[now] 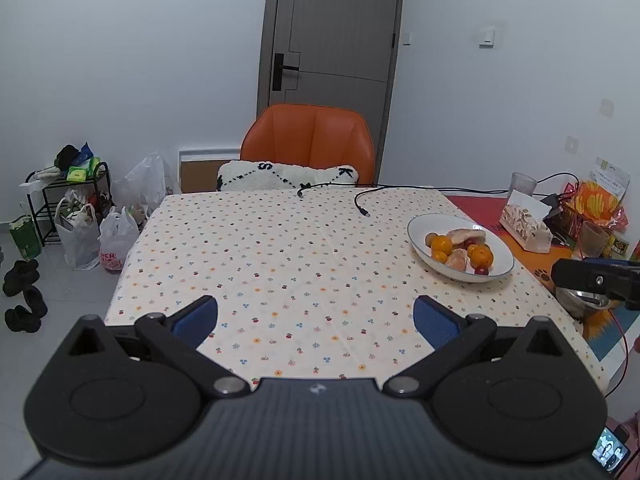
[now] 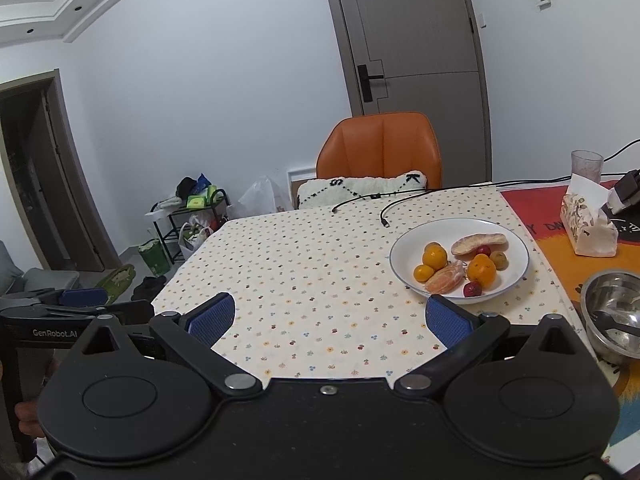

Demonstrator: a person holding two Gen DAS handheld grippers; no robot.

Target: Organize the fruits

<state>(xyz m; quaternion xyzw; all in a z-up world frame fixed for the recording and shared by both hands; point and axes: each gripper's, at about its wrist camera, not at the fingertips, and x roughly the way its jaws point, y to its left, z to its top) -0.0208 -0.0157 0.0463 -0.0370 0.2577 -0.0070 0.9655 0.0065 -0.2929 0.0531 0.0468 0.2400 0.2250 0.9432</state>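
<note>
The jaws of the left gripper (image 1: 315,316) and right gripper (image 2: 331,316) are spread wide and hold nothing. The fruit (image 2: 460,266) is piled in the white plate (image 2: 516,276) on the table's right side. A hard squeeze is judged likely to crush the peeled pieces; round oranges may be rolled off.

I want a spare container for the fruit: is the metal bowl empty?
Nearly empty. The metal bowl holds a dark utensil and no fruit; the fruit all sits on the white plate.

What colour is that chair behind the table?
The chair is orange, clearest in the right wrist view.
</note>
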